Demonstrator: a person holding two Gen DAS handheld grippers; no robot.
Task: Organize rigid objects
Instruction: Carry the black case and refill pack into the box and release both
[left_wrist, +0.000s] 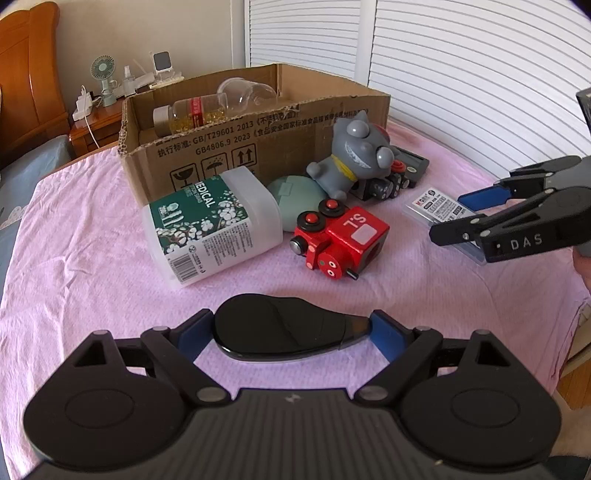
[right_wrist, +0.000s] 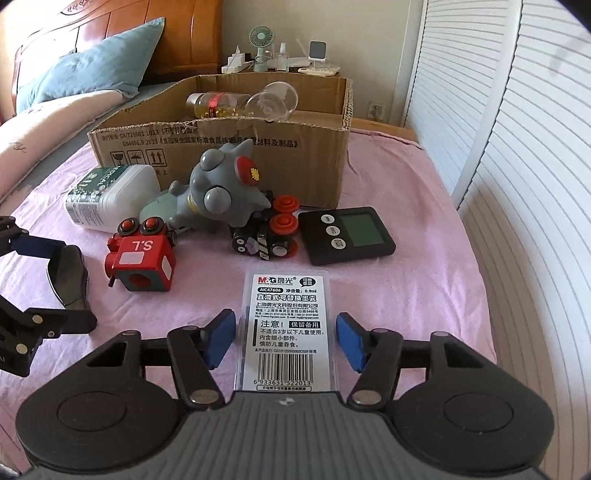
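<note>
My left gripper (left_wrist: 282, 330) is shut on a black computer mouse (left_wrist: 288, 328), held just above the pink cloth; the mouse also shows in the right wrist view (right_wrist: 68, 277). My right gripper (right_wrist: 286, 338) is open, its blue pads on either side of a clear M&G refill box (right_wrist: 286, 328) lying on the cloth, not touching it; that box also shows in the left wrist view (left_wrist: 439, 206). A cardboard box (left_wrist: 258, 136) stands behind, holding a pill bottle (left_wrist: 188, 112) and a clear cup (left_wrist: 245, 92).
On the cloth lie a white medical bottle (left_wrist: 210, 225), a red toy train (left_wrist: 340, 238), a grey shark toy (left_wrist: 351, 155), a green pebble-shaped case (left_wrist: 295, 195), a black toy train (right_wrist: 264, 236) and a black timer (right_wrist: 347, 234). White louvred doors (right_wrist: 517, 184) stand to the right.
</note>
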